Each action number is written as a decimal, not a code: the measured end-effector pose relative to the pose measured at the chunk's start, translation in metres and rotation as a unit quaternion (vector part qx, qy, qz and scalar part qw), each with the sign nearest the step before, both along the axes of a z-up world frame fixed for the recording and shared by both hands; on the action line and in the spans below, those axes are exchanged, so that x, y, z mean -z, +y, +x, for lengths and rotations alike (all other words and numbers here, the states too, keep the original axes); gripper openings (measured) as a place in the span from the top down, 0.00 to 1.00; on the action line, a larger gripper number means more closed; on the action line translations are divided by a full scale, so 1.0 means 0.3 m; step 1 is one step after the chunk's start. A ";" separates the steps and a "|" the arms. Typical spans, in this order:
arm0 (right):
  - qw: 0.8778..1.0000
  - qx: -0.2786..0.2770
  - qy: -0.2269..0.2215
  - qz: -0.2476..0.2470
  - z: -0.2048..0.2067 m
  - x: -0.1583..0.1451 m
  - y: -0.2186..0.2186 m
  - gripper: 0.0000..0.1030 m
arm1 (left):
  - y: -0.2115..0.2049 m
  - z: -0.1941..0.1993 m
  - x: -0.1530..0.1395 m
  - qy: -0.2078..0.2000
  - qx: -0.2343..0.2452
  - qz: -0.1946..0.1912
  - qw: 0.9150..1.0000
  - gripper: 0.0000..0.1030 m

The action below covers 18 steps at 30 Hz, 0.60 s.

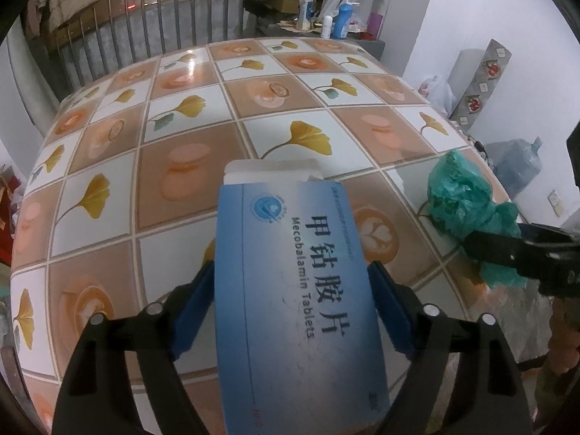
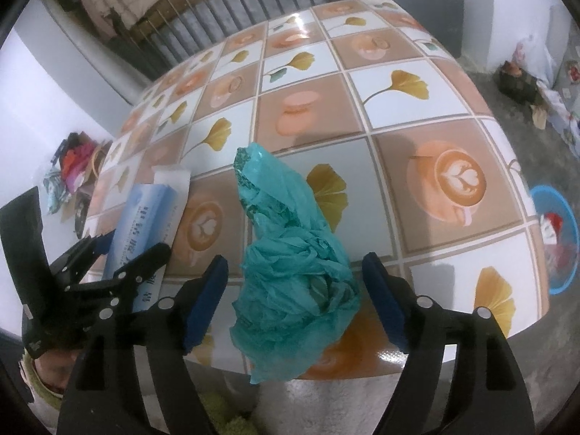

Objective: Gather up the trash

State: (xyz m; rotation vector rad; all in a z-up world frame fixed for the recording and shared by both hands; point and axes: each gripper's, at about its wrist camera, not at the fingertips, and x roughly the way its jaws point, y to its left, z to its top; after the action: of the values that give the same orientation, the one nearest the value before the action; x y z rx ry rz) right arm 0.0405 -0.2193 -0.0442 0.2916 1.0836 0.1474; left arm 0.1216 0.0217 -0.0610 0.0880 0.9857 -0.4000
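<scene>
The blue medicine box (image 1: 297,290) carries large dark Chinese characters "甲钴胺片" running along its length, with "Mecobalamin Tablets" in smaller Latin letters beside them. A round blue-and-white logo sits near its far end. The small print along its edges is too fine to read. In the right wrist view its lettering is blurred.

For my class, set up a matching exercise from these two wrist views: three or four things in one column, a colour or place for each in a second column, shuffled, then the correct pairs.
Things:
1. medicine box
2. crumpled plastic bag
3. basin
4. gripper pads

Descriptions:
A. teal, between the right gripper fingers
B. dark blue
C. on the floor beside the table
D. light blue, between the left gripper fingers

Pairs: 1-D, 2-A, 3-C, 4-B
</scene>
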 end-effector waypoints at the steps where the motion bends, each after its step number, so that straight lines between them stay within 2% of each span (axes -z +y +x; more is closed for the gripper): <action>1: 1.000 -0.001 0.001 -0.001 0.001 0.001 0.002 0.27 | -0.002 0.004 0.003 -0.002 -0.004 0.003 1.000 0.15; 10: 1.000 -0.007 -0.003 -0.007 0.007 0.006 0.009 0.23 | -0.024 0.009 0.014 -0.018 0.003 0.027 0.999 0.12; 18: 1.000 -0.009 -0.006 -0.007 0.010 0.009 0.015 0.22 | -0.025 0.005 0.014 -0.020 0.006 0.031 0.999 0.12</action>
State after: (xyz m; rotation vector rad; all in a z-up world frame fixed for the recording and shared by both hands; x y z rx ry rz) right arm 0.0435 -0.2147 -0.0470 0.2683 1.0761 0.1581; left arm 0.1231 0.0142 -0.0652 0.1577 0.9580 -0.3774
